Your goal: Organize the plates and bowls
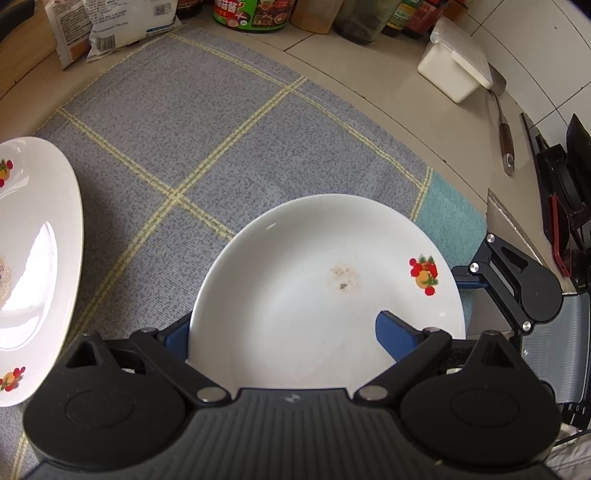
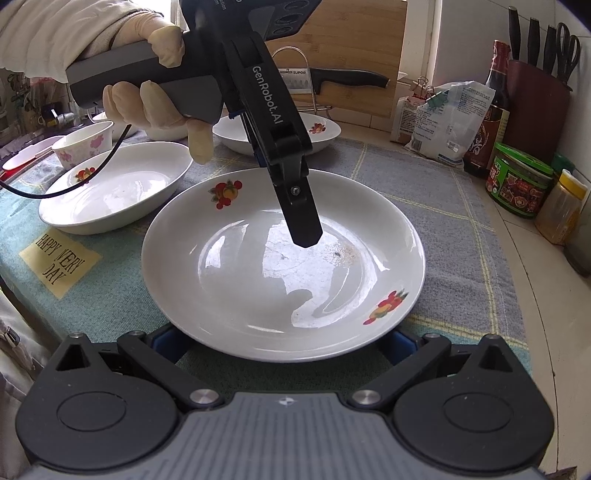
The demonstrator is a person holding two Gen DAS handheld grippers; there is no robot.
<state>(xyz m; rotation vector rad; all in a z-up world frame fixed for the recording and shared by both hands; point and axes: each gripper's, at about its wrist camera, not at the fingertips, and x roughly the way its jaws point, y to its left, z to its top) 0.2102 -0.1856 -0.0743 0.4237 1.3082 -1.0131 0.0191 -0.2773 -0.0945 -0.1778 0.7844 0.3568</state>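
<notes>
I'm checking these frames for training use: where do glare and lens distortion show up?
Right wrist view: strong window glare streaks the plate basin, washing out its centre, and the counter edge bows. Left wrist view: softer light, with one bright patch on the neighbouring plate; the cloth stripes curve markedly toward the edges.

Plate [image 2: 280, 280] on cloth [image 2: 443, 206], bowls [image 2: 110, 188] behind.

free: cloth [image 1: 177, 122] beyond plate [image 1: 295, 295] — open | blocked: jars [image 1: 255, 14] at back — second plate [image 1: 33, 258] left
</notes>
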